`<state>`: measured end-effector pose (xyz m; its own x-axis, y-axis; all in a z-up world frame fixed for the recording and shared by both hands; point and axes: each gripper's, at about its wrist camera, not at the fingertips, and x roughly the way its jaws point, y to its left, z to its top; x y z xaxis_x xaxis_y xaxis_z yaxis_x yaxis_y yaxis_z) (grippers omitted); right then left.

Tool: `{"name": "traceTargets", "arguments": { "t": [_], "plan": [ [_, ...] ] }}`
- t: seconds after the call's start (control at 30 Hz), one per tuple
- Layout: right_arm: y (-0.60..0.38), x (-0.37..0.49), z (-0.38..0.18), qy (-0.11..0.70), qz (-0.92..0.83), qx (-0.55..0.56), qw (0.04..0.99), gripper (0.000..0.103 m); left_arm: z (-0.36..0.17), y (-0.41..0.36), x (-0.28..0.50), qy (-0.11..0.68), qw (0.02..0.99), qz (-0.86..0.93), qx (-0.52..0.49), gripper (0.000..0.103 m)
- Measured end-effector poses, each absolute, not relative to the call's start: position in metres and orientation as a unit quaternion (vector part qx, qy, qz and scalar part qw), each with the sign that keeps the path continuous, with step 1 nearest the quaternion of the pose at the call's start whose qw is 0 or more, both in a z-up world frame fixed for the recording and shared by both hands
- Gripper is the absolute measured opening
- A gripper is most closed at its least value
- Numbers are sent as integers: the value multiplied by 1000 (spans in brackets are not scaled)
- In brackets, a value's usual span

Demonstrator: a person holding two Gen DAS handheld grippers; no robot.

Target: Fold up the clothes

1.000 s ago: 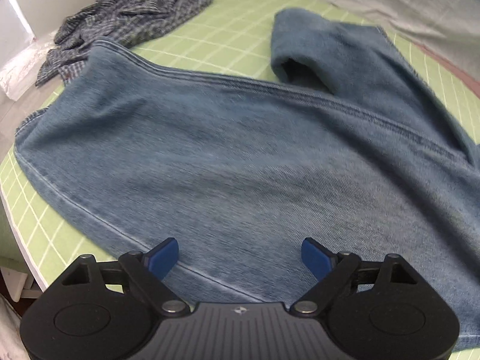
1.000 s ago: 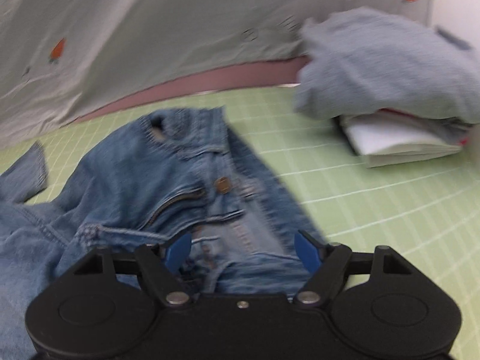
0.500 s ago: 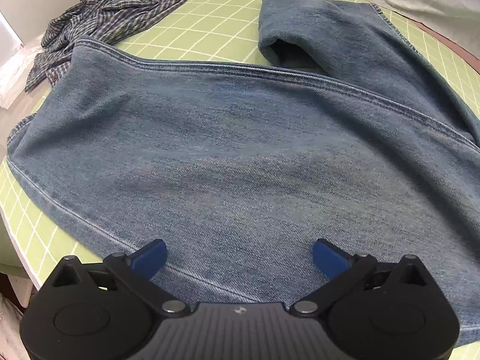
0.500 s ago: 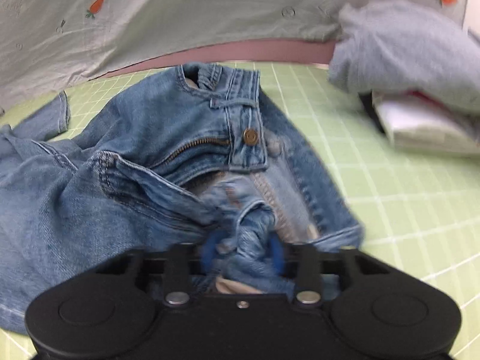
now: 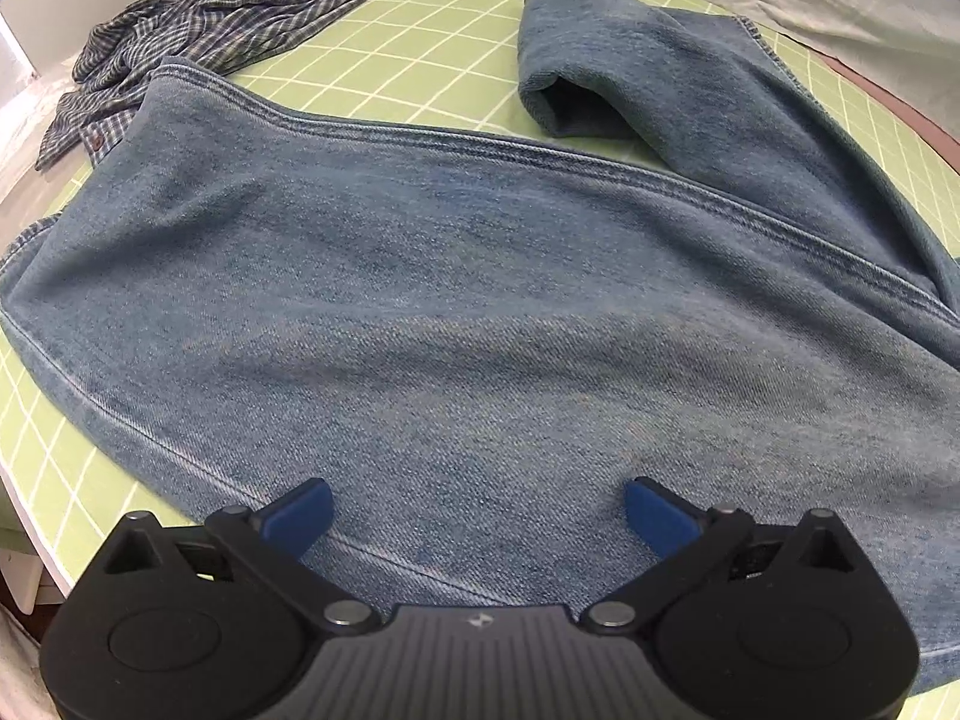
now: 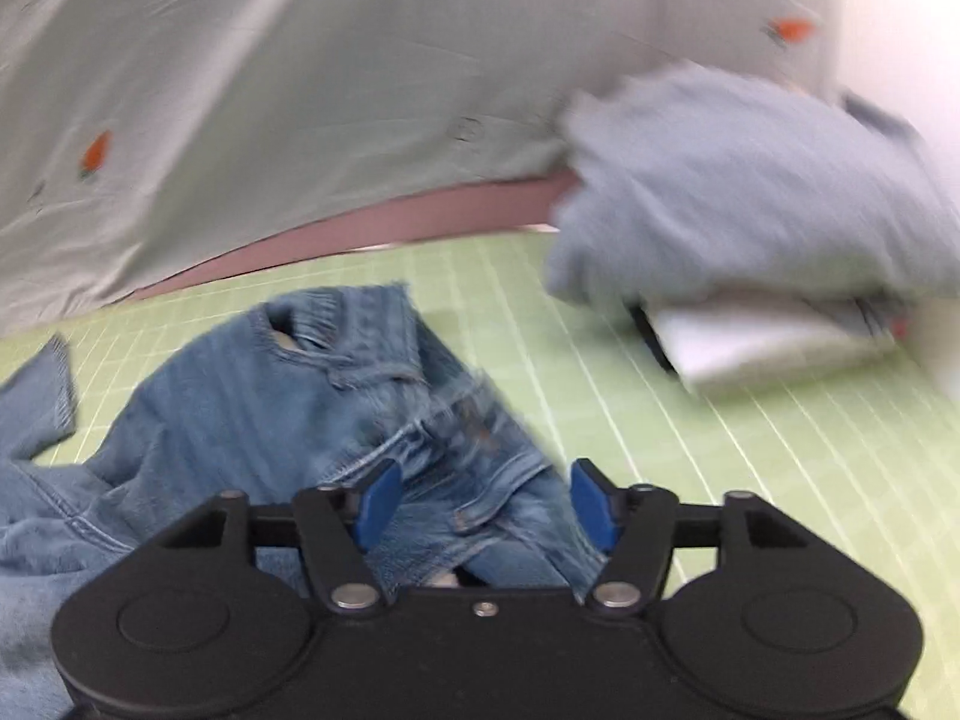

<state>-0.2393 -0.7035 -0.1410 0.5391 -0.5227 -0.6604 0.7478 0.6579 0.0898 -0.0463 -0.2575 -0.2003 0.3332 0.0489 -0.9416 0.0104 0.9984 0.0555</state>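
Note:
A pair of blue jeans [image 5: 480, 300] lies spread across the green grid mat [image 5: 420, 36], one leg flat and the other folded back at the far right. My left gripper [image 5: 477, 510] hovers over the near seam of the flat leg, wide open, with nothing pinched. In the blurred right wrist view the crumpled waistband and fly of the jeans [image 6: 336, 396] lie just ahead. My right gripper [image 6: 486, 498] is opening; denim lies under and between its blue pads, which do not press on it.
A crumpled plaid shirt [image 5: 228, 12] lies at the mat's far left corner. A stack of folded clothes [image 6: 750, 210] on a white folded piece [image 6: 768, 342] sits at the right. A grey carrot-print sheet [image 6: 300, 90] rises behind. The mat's edge [image 5: 24, 510] runs near left.
Half a second ago my right gripper was shut on a bunch of waistband denim; it has let go and drawn back a little. The left jaws spread slightly wider; that hand stayed put.

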Motion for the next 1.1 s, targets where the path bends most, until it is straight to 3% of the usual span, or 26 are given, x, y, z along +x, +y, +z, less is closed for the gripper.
{"name": "traceTargets", "arguments": {
  "t": [0.03,0.2,0.57,0.6,0.67,0.7,0.73,0.8,1.1],
  "plan": [
    [-704,-251,-144,296,-388,211,847,83,-201,-258,-48,575,817,13,25,103],
    [-709,-296,-164,280,-424,322,799,84,-201,-260,-54,570,821,15,24,103],
    [-715,-275,-187,294,-408,342,794,83,-206,-258,-53,570,821,12,26,103],
    [-714,-271,-187,299,-409,334,795,81,-206,-258,-54,569,822,13,26,103],
    [-712,-269,-187,313,-420,308,795,58,-206,-259,-56,568,822,14,25,103],
    [-711,-268,-186,319,-426,293,794,40,-206,-260,-56,568,822,15,25,103],
    [-710,-270,-186,320,-431,287,793,27,-206,-260,-57,569,822,15,25,103],
    [-708,-281,-186,310,-440,294,790,17,-206,-262,-55,573,819,15,26,103],
    [-701,-352,-180,316,-540,244,741,12,-206,-258,-60,583,811,7,56,103]
  ]
}}
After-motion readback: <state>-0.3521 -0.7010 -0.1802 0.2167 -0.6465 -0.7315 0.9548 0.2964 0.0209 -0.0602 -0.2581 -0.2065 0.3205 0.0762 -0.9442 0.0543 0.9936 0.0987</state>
